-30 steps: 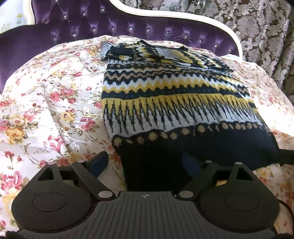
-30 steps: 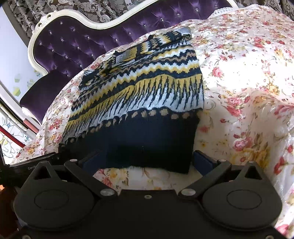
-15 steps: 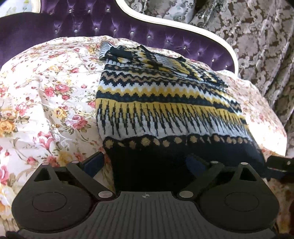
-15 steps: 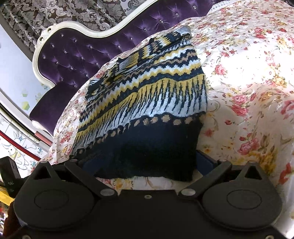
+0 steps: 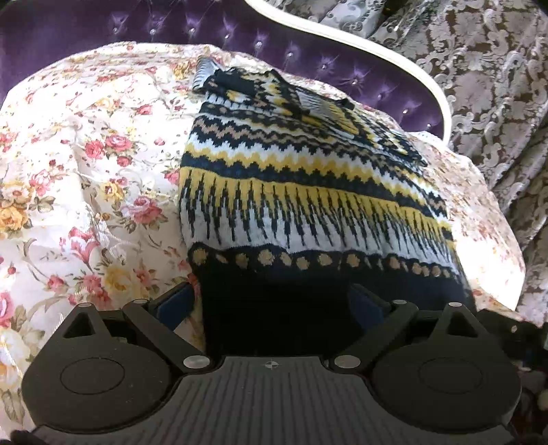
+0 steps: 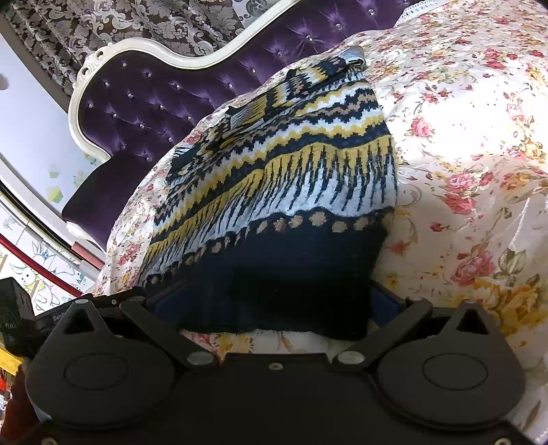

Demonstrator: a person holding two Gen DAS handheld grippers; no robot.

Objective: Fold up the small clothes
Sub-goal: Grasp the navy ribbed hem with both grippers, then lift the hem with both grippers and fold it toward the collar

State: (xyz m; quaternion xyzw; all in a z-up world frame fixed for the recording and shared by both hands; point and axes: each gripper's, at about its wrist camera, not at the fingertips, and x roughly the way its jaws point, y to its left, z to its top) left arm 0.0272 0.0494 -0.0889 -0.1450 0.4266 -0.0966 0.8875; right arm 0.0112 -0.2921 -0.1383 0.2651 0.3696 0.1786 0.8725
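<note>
We are holding both grippers at the near hem of the patterned sweater (image 5: 308, 191), which is lying spread over the floral bedspread (image 5: 85, 178) with its folded-in top end reaching toward the purple tufted headboard (image 5: 137, 30). Our left gripper (image 5: 274, 304) is standing wide open, its blue-padded fingers (image 5: 176, 303) straddling the sweater's dark navy hem band at the corner nearest that camera; the band is filling the gap between them, and we cannot tell whether either pad is touching the knit. Our right gripper (image 6: 274, 301) is likewise spread wide at the other near corner of the sweater (image 6: 291, 178), its fingers (image 6: 387, 301) flanking the navy band without closing on it, and a strip of bedspread (image 6: 462, 143) is showing just below the hem edge. The sweater's yellow, white and navy zigzag bands are running across it between hem and headboard (image 6: 154, 102). Behind the headboard a brown damask curtain (image 5: 479, 85) is hanging.
</note>
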